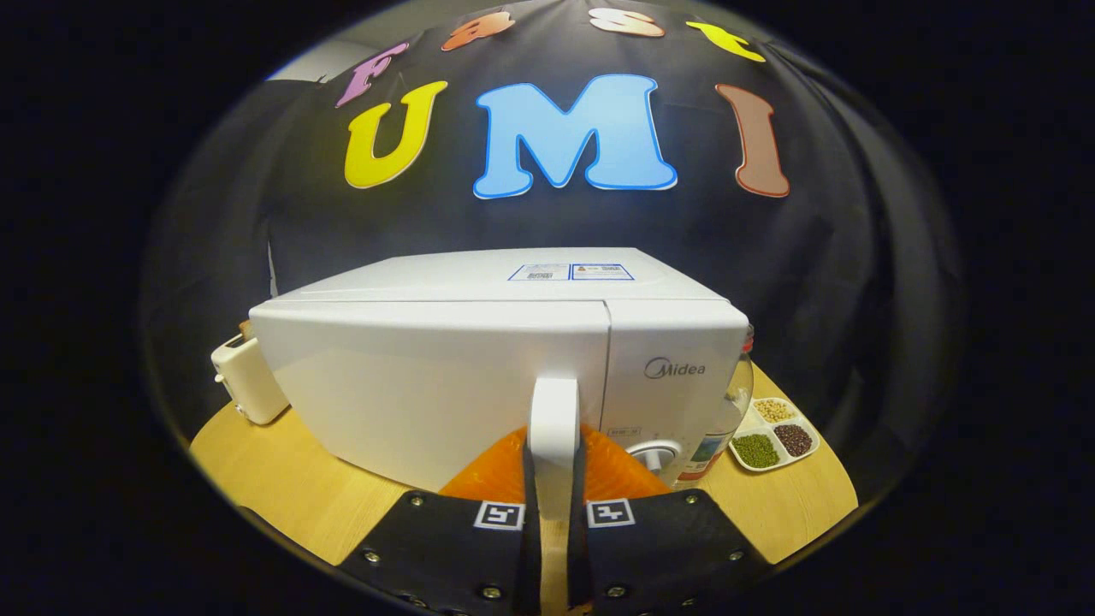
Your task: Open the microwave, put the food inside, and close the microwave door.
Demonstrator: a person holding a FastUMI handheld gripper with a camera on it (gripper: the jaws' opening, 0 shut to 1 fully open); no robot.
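A white microwave (pixel 445 376) stands on the round wooden table (pixel 282 488), right in front of me. Its door (pixel 428 393) sits flush with the control panel (pixel 676 385), which has a dial (pixel 654 453) low down. The white upright door handle (pixel 553 411) runs down between my fingers. My gripper (pixel 553 466) is shut on this handle, one finger pad (pixel 529 488) on its left side and the other on its right.
A small white appliance (pixel 248 376) stands to the left of the microwave. Behind its right corner is a glass jar (pixel 737 402), and beside that a white divided dish (pixel 774 436) of beans. The table edge curves close on both sides.
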